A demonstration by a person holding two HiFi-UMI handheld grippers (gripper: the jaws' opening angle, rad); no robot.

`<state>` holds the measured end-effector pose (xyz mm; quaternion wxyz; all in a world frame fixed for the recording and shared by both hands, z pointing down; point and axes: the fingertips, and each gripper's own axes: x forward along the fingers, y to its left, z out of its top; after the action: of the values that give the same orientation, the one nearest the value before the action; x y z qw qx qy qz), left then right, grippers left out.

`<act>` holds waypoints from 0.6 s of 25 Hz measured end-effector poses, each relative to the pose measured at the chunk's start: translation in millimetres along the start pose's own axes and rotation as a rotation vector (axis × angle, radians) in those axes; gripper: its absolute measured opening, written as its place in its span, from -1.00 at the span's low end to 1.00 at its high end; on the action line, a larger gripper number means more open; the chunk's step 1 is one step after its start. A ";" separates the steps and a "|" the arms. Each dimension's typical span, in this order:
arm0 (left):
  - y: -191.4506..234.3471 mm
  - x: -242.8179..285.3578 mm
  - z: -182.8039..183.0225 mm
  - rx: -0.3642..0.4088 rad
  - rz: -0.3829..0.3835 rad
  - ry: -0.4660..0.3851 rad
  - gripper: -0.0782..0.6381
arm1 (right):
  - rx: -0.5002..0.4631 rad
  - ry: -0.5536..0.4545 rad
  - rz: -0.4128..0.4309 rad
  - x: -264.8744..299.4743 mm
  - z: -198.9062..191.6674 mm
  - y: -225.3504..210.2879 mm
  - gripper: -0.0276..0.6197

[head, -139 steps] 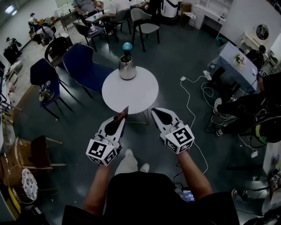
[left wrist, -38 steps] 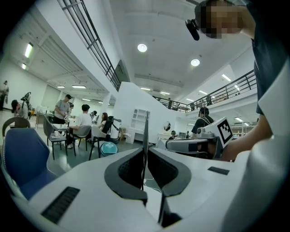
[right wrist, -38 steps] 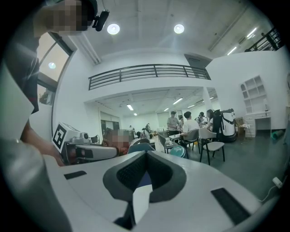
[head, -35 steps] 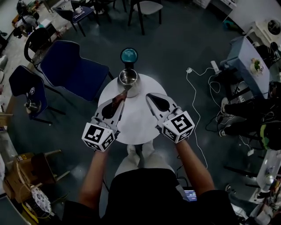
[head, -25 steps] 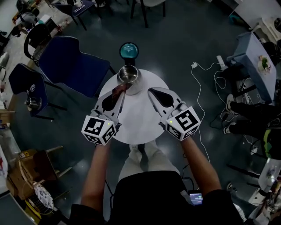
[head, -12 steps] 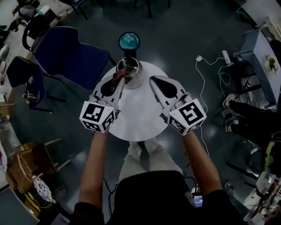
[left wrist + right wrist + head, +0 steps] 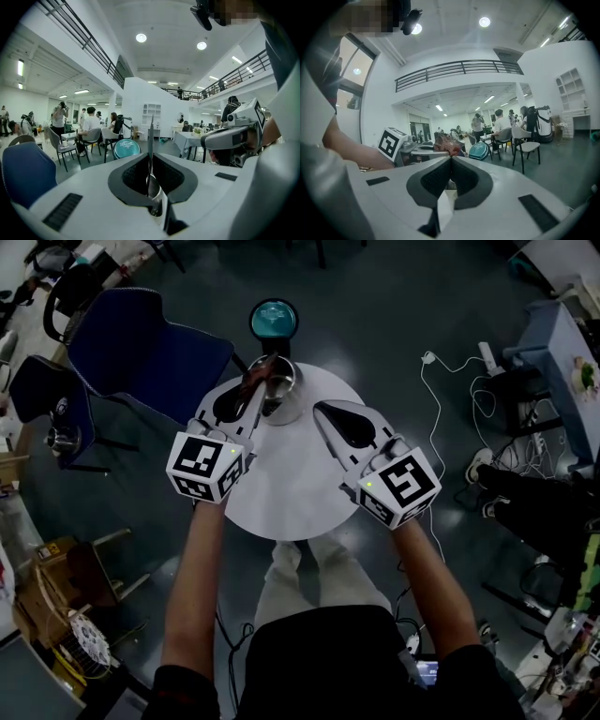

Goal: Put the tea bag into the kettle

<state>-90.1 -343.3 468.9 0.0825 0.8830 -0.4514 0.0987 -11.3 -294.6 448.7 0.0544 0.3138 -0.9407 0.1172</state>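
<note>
A steel kettle [image 7: 282, 397] stands open-topped at the far side of the round white table [image 7: 286, 493]. My left gripper [image 7: 257, 393] is shut on a reddish-brown tea bag [image 7: 260, 377], which hangs over the left rim of the kettle's mouth. In the left gripper view the tea bag [image 7: 150, 136] shows edge-on as a thin strip between the jaws of the left gripper [image 7: 151, 158]. My right gripper [image 7: 319, 411] is shut with nothing in it, over the table to the right of the kettle. In the right gripper view the tea bag [image 7: 449, 145] shows beyond the right gripper [image 7: 451, 159].
A teal round lid [image 7: 274, 317] sits just beyond the table's far edge. Two blue chairs [image 7: 150, 343] stand to the left. Cables [image 7: 441, 427] run over the floor at the right, and people sit at distant tables [image 7: 70, 136].
Both grippers have come forward over the table. The left one has carried the tea bag from the table's near side up to the kettle's mouth.
</note>
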 end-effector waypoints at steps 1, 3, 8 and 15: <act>2.4 2.9 -0.8 0.003 0.000 0.001 -0.67 | 0.001 0.001 0.000 1.1 -0.9 -1.5 -0.86; 7.1 8.2 -2.3 0.007 0.002 0.003 -0.67 | 0.004 -0.002 0.000 2.7 -2.9 -4.3 -0.86; 12.0 16.5 -10.6 0.015 -0.002 0.017 -0.67 | 0.007 0.008 0.005 7.3 -13.7 -7.0 -0.86; 15.4 27.5 -21.8 0.033 -0.018 0.030 -0.67 | 0.028 0.001 -0.002 17.3 -22.7 -12.9 -0.86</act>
<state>-89.1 -368.6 497.7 0.0753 0.8866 -0.4407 0.1185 -16.6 -308.8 476.1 0.0505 0.3154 -0.9386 0.1305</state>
